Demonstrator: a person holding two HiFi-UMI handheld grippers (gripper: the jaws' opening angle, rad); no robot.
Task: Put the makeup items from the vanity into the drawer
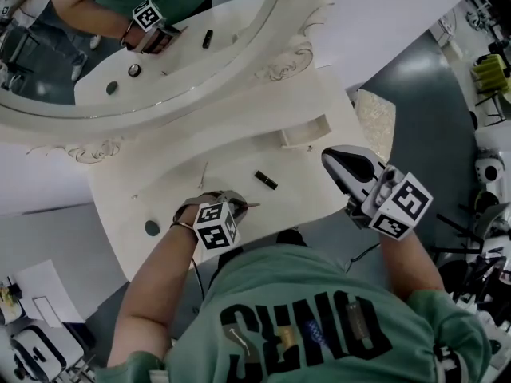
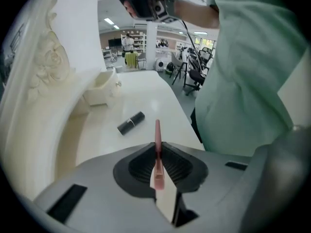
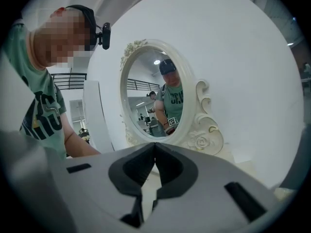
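A thin pink makeup stick [image 2: 157,135] is pinched between the pads of my left gripper [image 2: 158,148], its tip pointing out past the jaws. In the head view that gripper [image 1: 238,205] hovers low over the front of the white vanity top [image 1: 239,154]. A black lipstick tube [image 1: 266,180] lies on the vanity just right of it, also visible as the lipstick tube [image 2: 131,123] ahead of the jaws. A small open drawer [image 1: 307,132] sits at the back right of the top. My right gripper [image 1: 329,158] is raised right of the drawer, jaws together and holding nothing.
An oval mirror [image 1: 120,46] with a carved white frame stands behind the vanity top. A small dark round item [image 1: 152,228] lies near the left front edge. A thin pale stick [image 1: 203,174] rests left of centre. Chairs and equipment stand on the floor at the right.
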